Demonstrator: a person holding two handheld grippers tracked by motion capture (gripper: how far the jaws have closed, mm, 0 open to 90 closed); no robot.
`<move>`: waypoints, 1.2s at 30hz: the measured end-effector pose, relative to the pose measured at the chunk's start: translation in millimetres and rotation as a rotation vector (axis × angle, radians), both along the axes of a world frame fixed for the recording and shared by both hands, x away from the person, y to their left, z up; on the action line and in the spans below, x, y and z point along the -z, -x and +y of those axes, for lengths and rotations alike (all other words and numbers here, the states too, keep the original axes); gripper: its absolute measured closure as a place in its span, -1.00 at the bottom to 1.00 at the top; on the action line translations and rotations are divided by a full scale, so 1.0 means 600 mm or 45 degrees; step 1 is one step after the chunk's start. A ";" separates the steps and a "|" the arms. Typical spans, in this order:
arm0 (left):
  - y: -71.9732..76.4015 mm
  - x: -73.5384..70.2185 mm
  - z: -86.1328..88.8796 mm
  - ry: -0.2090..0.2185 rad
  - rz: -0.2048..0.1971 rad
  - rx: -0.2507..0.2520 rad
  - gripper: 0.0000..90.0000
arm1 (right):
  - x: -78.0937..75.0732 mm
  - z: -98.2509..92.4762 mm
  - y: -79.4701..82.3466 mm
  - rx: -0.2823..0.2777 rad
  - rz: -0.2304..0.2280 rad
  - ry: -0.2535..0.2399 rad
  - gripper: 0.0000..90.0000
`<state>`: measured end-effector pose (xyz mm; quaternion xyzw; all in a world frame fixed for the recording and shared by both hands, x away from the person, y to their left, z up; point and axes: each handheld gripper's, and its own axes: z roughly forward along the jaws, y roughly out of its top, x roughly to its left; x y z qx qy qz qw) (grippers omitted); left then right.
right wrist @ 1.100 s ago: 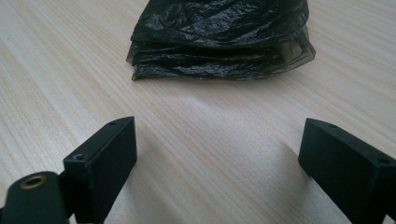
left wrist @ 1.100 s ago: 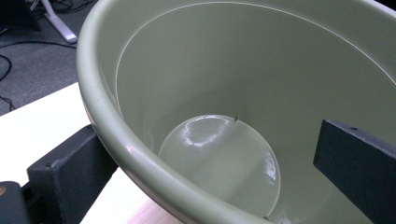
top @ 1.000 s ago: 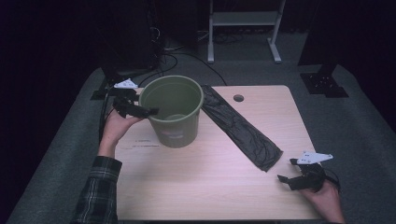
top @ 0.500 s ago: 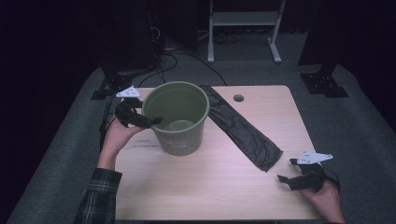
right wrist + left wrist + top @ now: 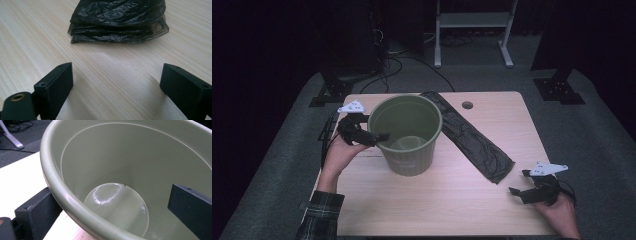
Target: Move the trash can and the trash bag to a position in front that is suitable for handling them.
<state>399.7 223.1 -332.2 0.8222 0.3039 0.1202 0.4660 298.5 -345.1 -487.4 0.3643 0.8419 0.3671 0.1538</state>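
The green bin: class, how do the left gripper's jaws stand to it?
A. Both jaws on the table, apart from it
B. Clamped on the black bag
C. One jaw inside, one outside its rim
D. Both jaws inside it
C: in the left gripper view the green bin has its rim running between the jaws of the left gripper, one jaw outside and one inside.

The bin (image 5: 105,170) is smooth green plastic, slightly glossy — highlights shine on its round floor and rolled rim. The bag (image 5: 117,20) is thin black plastic film, crinkled and faintly shiny. The table (image 5: 105,75) looks like pale wood with fine straight grain, matt. The pads (image 5: 57,87) are matt black, smooth-faced — likely plastic.
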 end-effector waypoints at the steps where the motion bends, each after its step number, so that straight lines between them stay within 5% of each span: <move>1: 0.005 0.002 -0.002 0.017 0.001 0.009 -1.00 | 0.000 0.000 0.000 -0.001 -0.001 0.000 -0.78; 23: 0.065 0.011 -0.045 0.080 0.016 0.176 -1.00 | 0.000 0.001 -0.001 0.004 -0.002 -0.001 -0.78; 36: 0.087 0.012 -0.059 0.094 0.001 0.218 -1.00 | 0.000 0.001 -0.001 0.002 -0.005 0.002 -0.78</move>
